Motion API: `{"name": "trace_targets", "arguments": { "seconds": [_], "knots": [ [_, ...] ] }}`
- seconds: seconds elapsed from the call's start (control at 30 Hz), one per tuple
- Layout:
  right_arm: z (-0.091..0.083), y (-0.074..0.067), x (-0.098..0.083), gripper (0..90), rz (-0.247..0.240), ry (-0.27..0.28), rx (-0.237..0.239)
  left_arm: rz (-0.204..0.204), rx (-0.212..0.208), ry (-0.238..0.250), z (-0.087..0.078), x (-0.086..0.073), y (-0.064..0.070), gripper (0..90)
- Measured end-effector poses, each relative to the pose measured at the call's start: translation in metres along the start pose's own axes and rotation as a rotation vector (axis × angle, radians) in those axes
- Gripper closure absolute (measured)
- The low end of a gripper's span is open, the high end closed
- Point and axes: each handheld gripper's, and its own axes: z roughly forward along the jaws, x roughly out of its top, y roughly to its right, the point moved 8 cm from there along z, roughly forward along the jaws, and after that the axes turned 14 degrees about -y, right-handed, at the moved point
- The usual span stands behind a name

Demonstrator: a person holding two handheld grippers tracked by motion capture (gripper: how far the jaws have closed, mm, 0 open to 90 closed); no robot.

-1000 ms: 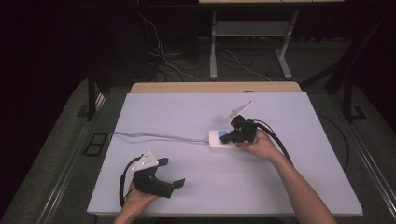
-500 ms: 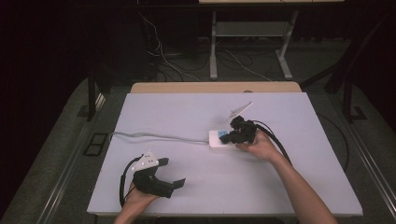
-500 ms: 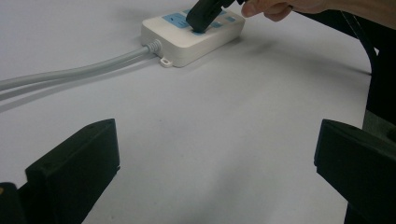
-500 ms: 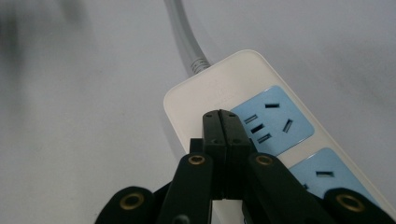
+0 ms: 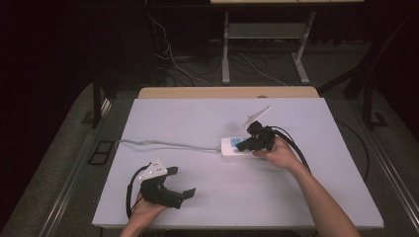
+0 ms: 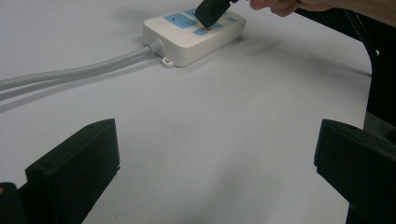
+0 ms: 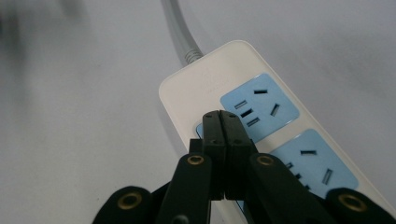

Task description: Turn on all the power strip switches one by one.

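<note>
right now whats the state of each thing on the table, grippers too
power strip: flat on the table, sockets face up, nothing plugged in
grey cable: attached to the strip's end, trailing left across the table
right gripper: jaws shut with nothing between them, tips down on the strip's top beside a blue socket panel
left gripper: jaws wide open, holding nothing, apart from the strip

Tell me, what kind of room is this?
Probably a lab or workshop for recording hand work. A plain white table stands in a dark room, cables lie on the floor behind it, and a person works a tool on a power strip.
</note>
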Motion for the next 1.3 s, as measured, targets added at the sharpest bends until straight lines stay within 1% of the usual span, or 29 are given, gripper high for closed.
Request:
{"name": "trace_targets", "arguments": {
  "seconds": [0.13, 0.23, 0.27, 0.33, 0.47, 0.53, 0.6, 0.63, 0.67, 0.73, 0.77, 0.83, 1.03, 1.17, 1.3],
  "knots": [
    [-0.012, -0.001, -0.003, 84.2, 0.015, 0.031, 0.001, -0.004, -0.002, 0.003, -0.001, 0.000, 0.000, 0.0],
    [-0.022, -0.002, -0.006, 77.1, 0.025, 0.058, -0.009, -0.004, -0.004, 0.005, -0.001, 0.000, 0.001, 0.0],
    [-0.025, -0.002, -0.007, 73.4, 0.030, 0.065, -0.010, -0.003, -0.005, 0.004, -0.001, 0.000, 0.001, 0.0],
    [-0.032, -0.003, -0.011, 63.0, 0.046, 0.085, -0.024, -0.003, -0.006, 0.004, 0.000, 0.000, 0.002, 0.0],
    [-0.042, -0.004, -0.020, 44.4, 0.078, 0.108, -0.032, -0.002, -0.007, 0.005, 0.000, 0.001, 0.003, 0.0],
    [-0.047, -0.004, -0.025, 34.5, 0.094, 0.121, -0.047, -0.002, -0.008, 0.005, 0.000, 0.001, 0.003, 0.0],
    [-0.053, -0.005, -0.030, 22.9, 0.108, 0.139, -0.052, -0.003, -0.008, 0.005, 0.001, 0.001, 0.003, 0.0],
    [-0.055, -0.006, -0.032, 15.6, 0.117, 0.146, -0.054, -0.004, -0.008, 0.005, 0.001, 0.001, 0.003, 0.0],
    [-0.057, -0.007, -0.036, 8.7, 0.120, 0.142, -0.057, -0.005, -0.008, 0.005, 0.001, 0.001, 0.003, 0.0],
    [-0.060, -0.008, -0.042, 0.5, 0.138, 0.149, -0.063, -0.007, -0.009, 0.007, 0.001, 0.001, 0.004, 0.0],
    [-0.063, -0.010, -0.045, 0.3, 0.146, 0.161, -0.055, -0.007, -0.009, 0.007, 0.001, 0.001, 0.004, 0.0],
    [-0.067, -0.012, -0.051, 0.3, 0.156, 0.183, -0.063, -0.007, -0.009, 0.007, 0.001, 0.001, 0.004, 0.0],
    [-0.077, -0.017, -0.074, 0.3, 0.205, 0.230, -0.053, -0.009, -0.009, 0.011, 0.000, 0.002, 0.004, 0.0],
    [-0.081, -0.021, -0.091, 0.4, 0.231, 0.255, -0.057, -0.009, -0.006, 0.012, 0.000, 0.002, 0.003, 0.0],
    [-0.080, -0.026, -0.110, 0.4, 0.259, 0.273, -0.070, -0.010, -0.004, 0.013, 0.000, 0.002, 0.002, 0.0]
  ]
}}
